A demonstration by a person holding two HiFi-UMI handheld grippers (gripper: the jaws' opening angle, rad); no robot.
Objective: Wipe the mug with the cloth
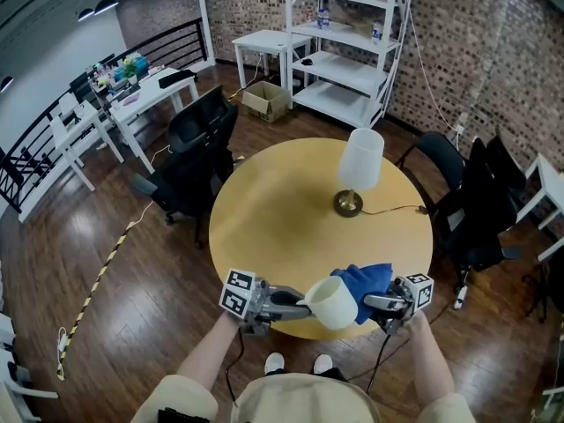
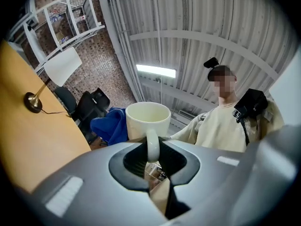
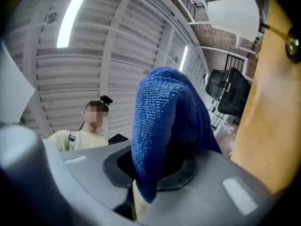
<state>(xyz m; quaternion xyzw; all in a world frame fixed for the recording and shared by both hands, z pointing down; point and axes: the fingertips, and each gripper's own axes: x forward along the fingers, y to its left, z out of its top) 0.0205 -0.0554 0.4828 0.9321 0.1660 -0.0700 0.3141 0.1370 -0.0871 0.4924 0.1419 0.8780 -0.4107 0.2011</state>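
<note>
A cream mug (image 1: 334, 301) hangs in the air at the near edge of the round table, lying sideways with its mouth to the right. My left gripper (image 1: 300, 303) is shut on its handle (image 2: 152, 145); the mug (image 2: 147, 120) fills the middle of the left gripper view. A blue cloth (image 1: 366, 285) bunches just right of the mug's mouth, touching it. My right gripper (image 1: 366, 305) is shut on the cloth (image 3: 164, 126), which drapes up out of the jaws in the right gripper view. The mug itself is hidden there.
The round yellow table (image 1: 282, 210) carries a lamp (image 1: 357, 173) with a white shade, its cord trailing right. Black office chairs (image 1: 196, 161) stand left and right (image 1: 476, 210) of the table. A white shelf unit (image 1: 344, 42) is at the back.
</note>
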